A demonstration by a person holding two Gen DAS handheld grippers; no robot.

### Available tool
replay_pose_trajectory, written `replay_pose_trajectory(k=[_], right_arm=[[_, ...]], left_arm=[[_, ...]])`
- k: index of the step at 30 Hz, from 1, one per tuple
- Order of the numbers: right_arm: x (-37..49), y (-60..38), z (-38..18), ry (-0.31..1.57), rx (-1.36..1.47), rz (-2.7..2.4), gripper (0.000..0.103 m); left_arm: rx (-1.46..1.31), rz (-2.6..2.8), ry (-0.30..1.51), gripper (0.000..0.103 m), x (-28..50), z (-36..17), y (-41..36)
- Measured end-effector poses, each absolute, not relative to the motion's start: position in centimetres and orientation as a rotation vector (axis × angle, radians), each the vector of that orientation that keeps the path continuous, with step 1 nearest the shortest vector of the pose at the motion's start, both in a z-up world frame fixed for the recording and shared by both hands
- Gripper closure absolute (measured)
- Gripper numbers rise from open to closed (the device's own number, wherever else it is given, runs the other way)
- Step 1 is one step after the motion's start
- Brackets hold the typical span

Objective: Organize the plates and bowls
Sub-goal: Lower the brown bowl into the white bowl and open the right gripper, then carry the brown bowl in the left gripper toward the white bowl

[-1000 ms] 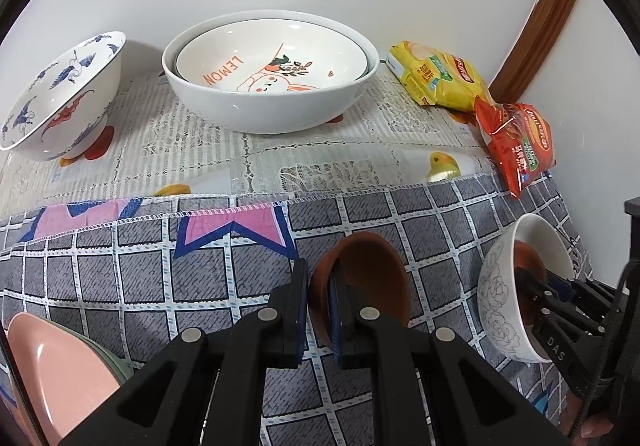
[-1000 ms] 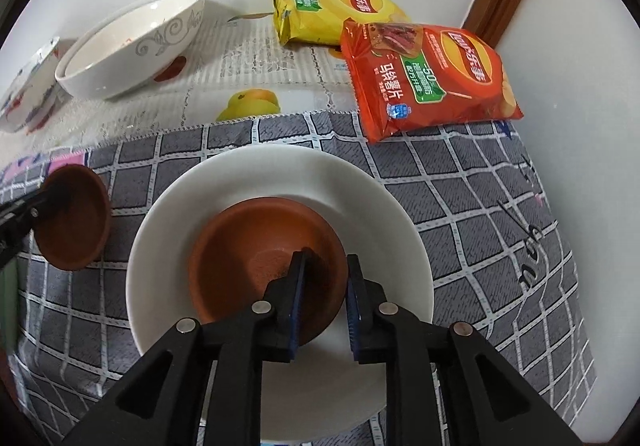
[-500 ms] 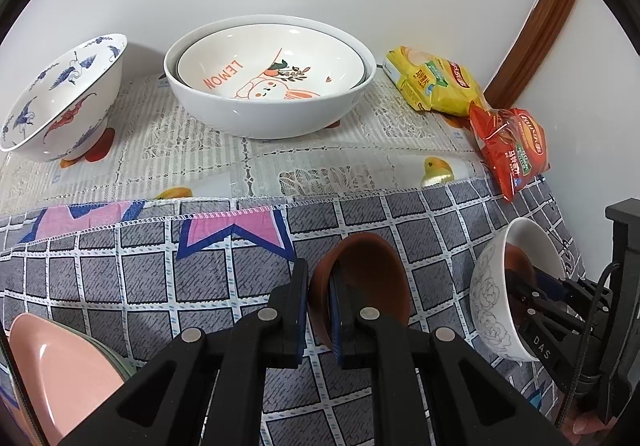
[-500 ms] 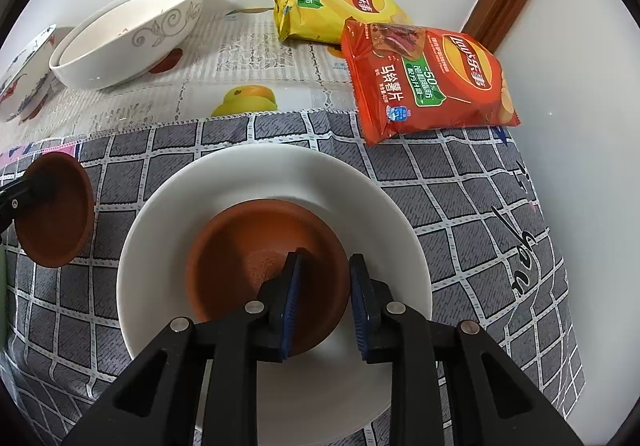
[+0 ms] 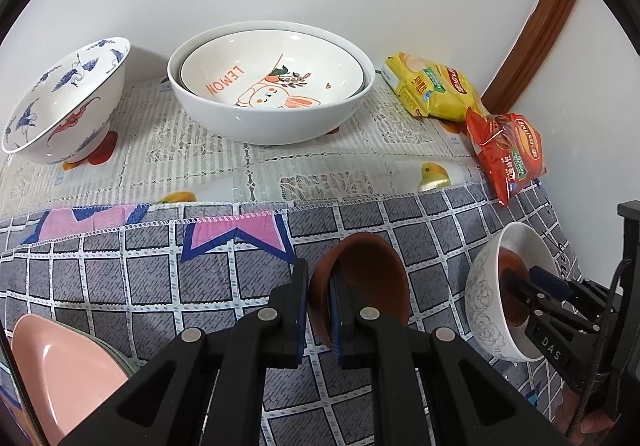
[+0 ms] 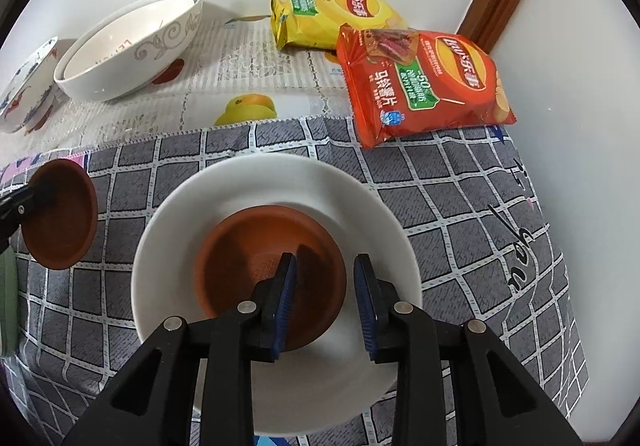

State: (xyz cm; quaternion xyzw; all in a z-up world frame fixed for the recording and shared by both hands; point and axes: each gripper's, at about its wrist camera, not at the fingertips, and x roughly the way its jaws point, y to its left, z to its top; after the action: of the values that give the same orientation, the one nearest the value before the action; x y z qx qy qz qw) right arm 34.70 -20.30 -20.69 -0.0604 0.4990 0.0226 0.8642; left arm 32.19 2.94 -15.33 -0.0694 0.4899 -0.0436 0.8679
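Terracotta-brown small bowl (image 5: pixel 362 286) is hanging tilted on its side in our left gripper (image 5: pixel 319 310), mouth facing right toward the white floral bowl (image 5: pixel 486 300), pads clamped together on its rim. We're holding the right gripper (image 6: pixel 325 296) over that white bowl, jaws opening around the rim of a second brown bowl (image 6: pixel 256 266) sitting upright inside it. Behind the white bowl, a lemon-print bowl (image 5: pixel 272 77) is nesting in a bigger white one (image 5: pixel 276 121).

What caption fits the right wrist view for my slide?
Right gripper opening over a brown bowl nested in a white bowl.
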Motion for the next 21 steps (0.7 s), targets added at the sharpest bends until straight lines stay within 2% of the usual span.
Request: replay_pose_trajectory(k=[13, 21], right_arm=[[30.6, -23.3, -16.1, 0.919, -0.068, 0.103, 0.073], [28.4, -27.6, -15.2, 0.884, -0.022, 0.061, 0.073]], left_arm=[[-0.11, -0.085, 0.989, 0.093, 31.2, -14.1, 2.1], [-0.087, -0.134, 0.937, 0.093, 29.6, -10.9, -0.4]])
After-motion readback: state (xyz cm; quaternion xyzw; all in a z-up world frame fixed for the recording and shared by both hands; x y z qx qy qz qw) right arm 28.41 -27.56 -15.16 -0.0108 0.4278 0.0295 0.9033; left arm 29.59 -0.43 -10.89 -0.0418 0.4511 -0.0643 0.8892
